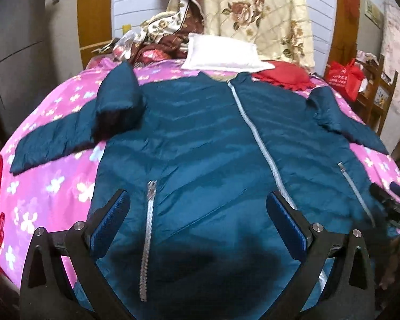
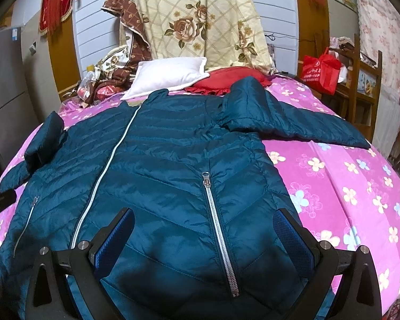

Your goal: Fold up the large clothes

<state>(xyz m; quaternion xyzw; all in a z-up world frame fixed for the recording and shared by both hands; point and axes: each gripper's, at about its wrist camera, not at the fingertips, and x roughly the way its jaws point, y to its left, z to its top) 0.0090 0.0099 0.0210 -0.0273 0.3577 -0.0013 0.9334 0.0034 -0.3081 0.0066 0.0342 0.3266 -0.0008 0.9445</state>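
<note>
A teal puffer jacket (image 1: 200, 138) lies front up on the bed, zipped, with both sleeves spread outward; it also shows in the right wrist view (image 2: 173, 165). Its left sleeve (image 1: 66, 133) is bent near the shoulder. Its right sleeve (image 2: 293, 122) stretches to the right. My left gripper (image 1: 197, 213) is open and empty, above the hem by the left pocket zipper (image 1: 148, 229). My right gripper (image 2: 204, 232) is open and empty, above the hem by the right pocket zipper (image 2: 218, 229). The right gripper's tip (image 1: 392, 194) shows at the left view's right edge.
The bed has a pink flowered sheet (image 2: 346, 186). A white pillow (image 2: 168, 77), a red cushion (image 2: 226, 80) and a heap of floral bedding (image 2: 200, 18) lie at the head. A wooden chair with a red bag (image 2: 325, 72) stands at the right.
</note>
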